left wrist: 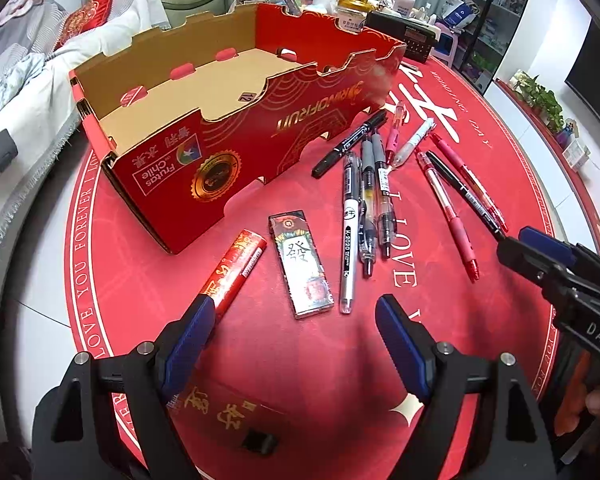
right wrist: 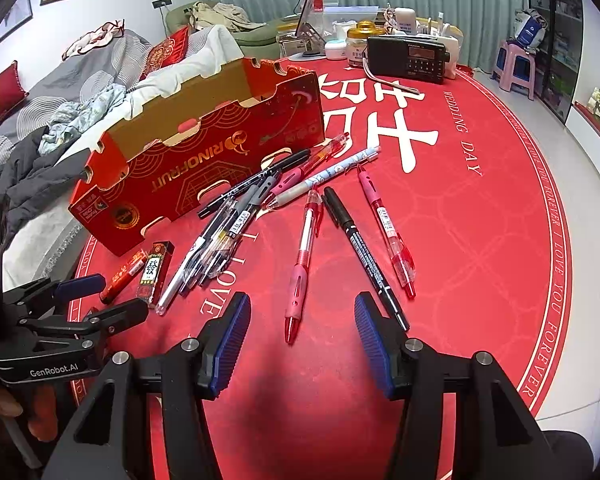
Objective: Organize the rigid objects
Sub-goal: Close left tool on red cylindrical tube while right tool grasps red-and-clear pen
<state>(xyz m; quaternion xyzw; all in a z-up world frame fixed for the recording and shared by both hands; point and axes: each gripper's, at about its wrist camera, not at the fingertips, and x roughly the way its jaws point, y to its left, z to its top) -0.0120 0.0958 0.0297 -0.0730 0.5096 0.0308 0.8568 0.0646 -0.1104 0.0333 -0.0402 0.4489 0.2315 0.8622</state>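
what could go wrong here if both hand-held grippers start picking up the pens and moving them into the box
1. The clear-barrelled gel pens lie overlapping in a tight bunch, so a hand-held gripper closing there may catch two or nudge neighbours away.
2. The red cardboard fruit box has tall scalloped walls; a pen carried low could knock the near wall.
3. The left hand-held gripper and right hand-held gripper, both open, hang close together over the same red round mat, so they might collide.

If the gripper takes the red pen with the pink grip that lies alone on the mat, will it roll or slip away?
The red pen with the pink grip is round and slim, so a push from the side would probably roll it on the flat mat. Its clip may stop it soon. The pink sleeve looks rubbery, so pads closing there should slip less than on the clear barrel.
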